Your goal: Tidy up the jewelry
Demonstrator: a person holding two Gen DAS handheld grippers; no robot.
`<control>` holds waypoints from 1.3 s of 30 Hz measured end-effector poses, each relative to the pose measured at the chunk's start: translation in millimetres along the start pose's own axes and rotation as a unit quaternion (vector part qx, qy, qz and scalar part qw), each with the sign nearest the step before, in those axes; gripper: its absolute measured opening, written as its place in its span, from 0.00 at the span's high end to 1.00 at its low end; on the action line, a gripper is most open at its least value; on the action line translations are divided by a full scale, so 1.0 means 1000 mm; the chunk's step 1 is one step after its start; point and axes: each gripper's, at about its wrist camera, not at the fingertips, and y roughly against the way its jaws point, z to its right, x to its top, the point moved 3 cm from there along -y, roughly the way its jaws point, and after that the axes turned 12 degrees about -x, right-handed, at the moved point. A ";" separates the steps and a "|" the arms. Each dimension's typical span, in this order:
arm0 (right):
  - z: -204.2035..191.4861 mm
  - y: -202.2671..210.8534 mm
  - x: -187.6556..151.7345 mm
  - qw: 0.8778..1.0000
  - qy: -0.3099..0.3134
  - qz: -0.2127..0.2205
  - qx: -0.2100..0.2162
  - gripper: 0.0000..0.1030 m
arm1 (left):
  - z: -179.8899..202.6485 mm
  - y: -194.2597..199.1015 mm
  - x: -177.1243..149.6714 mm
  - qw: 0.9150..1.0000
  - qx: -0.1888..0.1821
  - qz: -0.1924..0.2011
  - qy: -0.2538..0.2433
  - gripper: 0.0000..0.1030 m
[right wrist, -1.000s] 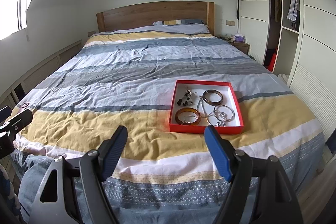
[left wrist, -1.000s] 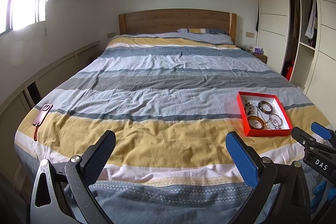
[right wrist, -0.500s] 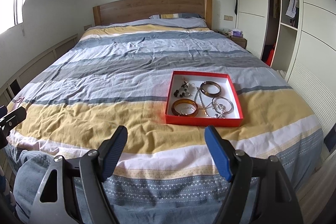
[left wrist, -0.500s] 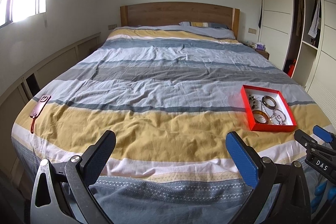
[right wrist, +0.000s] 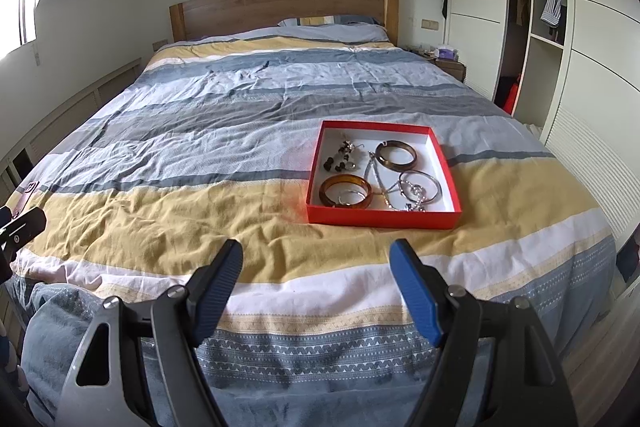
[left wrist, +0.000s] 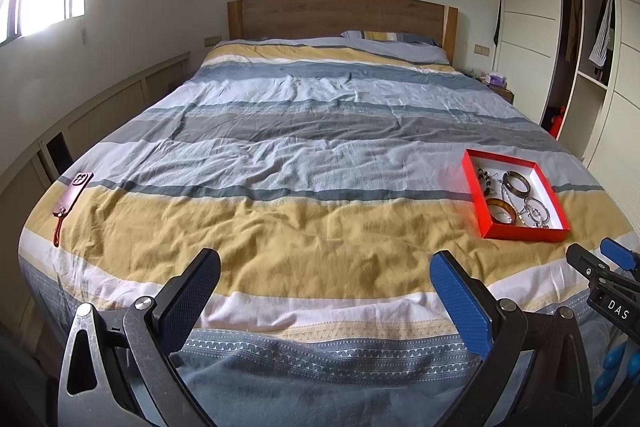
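Nearest the cameras, both tongs hang over the foot of the bed (right wrist: 248, 147), well short of the red tray (right wrist: 382, 218). The right tongs (right wrist: 316, 269) are spread wide with nothing between the blue pads; the tray lies just beyond them and slightly to their right. The left tongs (left wrist: 324, 277) are likewise spread and empty, with the tray off to their right, past the right tongs' tip, which shows at the edge of the left wrist view.

The tray sits flat on the yellow stripe of the striped duvet (right wrist: 224, 99), near the foot of the bed and toward its wardrobe side. It is a shallow open box, red outside and white inside, with no dividers. In its near left corner lies an amber bangle (right wrist: 345, 191) with a small silver ring inside its circle. In the near right corner a silver bangle (right wrist: 420, 185) lies tangled with a beaded chain (right wrist: 378, 179) that runs up toward the tray's middle. In the far right corner lies a dark brown bangle (right wrist: 396, 155). In the far left corner is a scatter of small dark and silver pieces (right wrist: 342, 158), too small to name.

Far to the tray's left, near the bed's opposite edge, a phone in a reddish case (left wrist: 74, 193) lies on the duvet. Beyond the tray are the pillow (right wrist: 332, 23) and the wooden headboard (right wrist: 284, 9), and to the tray's right the open wardrobe (right wrist: 536, 7).
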 end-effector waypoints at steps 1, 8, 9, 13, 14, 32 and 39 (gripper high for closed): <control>0.000 0.000 0.000 1.000 0.000 0.000 0.000 0.28 | 0.000 0.000 0.000 1.000 0.000 0.000 0.000 0.01; 0.001 -0.001 -0.001 1.000 0.000 -0.001 0.000 0.28 | 0.000 -0.001 -0.002 1.000 -0.002 -0.002 0.000 0.01; 0.001 -0.001 -0.001 1.000 0.000 -0.001 0.000 0.28 | 0.001 -0.001 -0.002 1.000 -0.001 -0.002 0.000 0.01; 0.002 -0.002 -0.001 1.000 0.001 -0.002 0.000 0.28 | 0.001 -0.001 -0.002 1.000 -0.001 -0.003 -0.001 0.01; 0.002 -0.002 -0.003 1.000 0.000 -0.003 0.000 0.28 | 0.001 -0.001 -0.002 1.000 -0.002 -0.003 -0.001 0.01; 0.007 -0.002 -0.010 1.000 -0.002 -0.007 -0.002 0.27 | 0.003 0.001 -0.006 1.000 -0.006 -0.005 -0.002 0.01; 0.006 -0.003 -0.008 1.000 -0.001 -0.007 -0.002 0.28 | 0.003 0.001 -0.006 1.000 -0.006 -0.005 -0.002 0.01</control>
